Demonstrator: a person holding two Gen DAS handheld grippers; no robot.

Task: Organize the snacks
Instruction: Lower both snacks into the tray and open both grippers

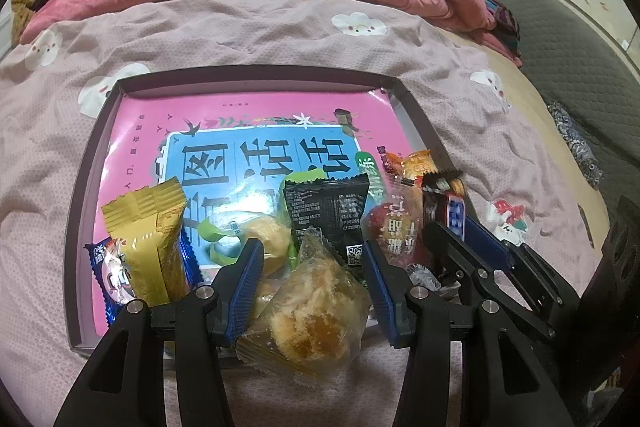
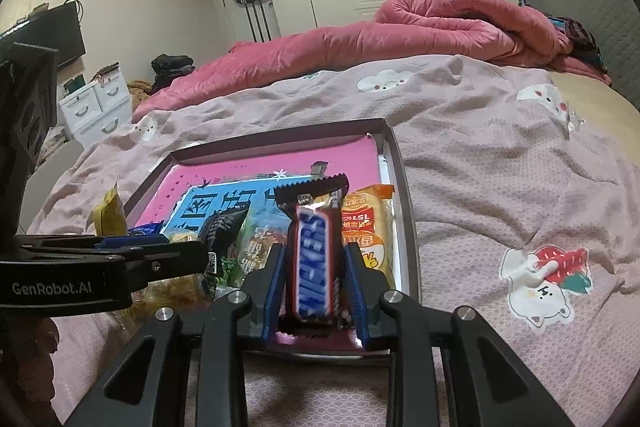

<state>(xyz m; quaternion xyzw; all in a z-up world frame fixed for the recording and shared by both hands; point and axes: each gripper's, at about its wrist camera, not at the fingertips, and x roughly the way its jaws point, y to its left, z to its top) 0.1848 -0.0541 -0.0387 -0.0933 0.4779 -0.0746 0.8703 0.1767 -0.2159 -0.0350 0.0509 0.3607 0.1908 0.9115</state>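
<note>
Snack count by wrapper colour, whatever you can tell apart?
yellow wrapper: 1
blue wrapper: 1
black wrapper: 1
orange packet: 1
brown Snickers: 1
red-print packet: 1
Clear: 2, near pastry and green-trimmed pastry
Total: 8 told apart; more may be buried.

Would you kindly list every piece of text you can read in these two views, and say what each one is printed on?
"SNICKERS": on the Snickers bar between the right gripper jaws.
"GenRobot.AI": on the left gripper's body.
Large Chinese characters, upside down: on the pink book in the tray.
Chinese print on the black packet and orange packet: too small to read reliably.
</note>
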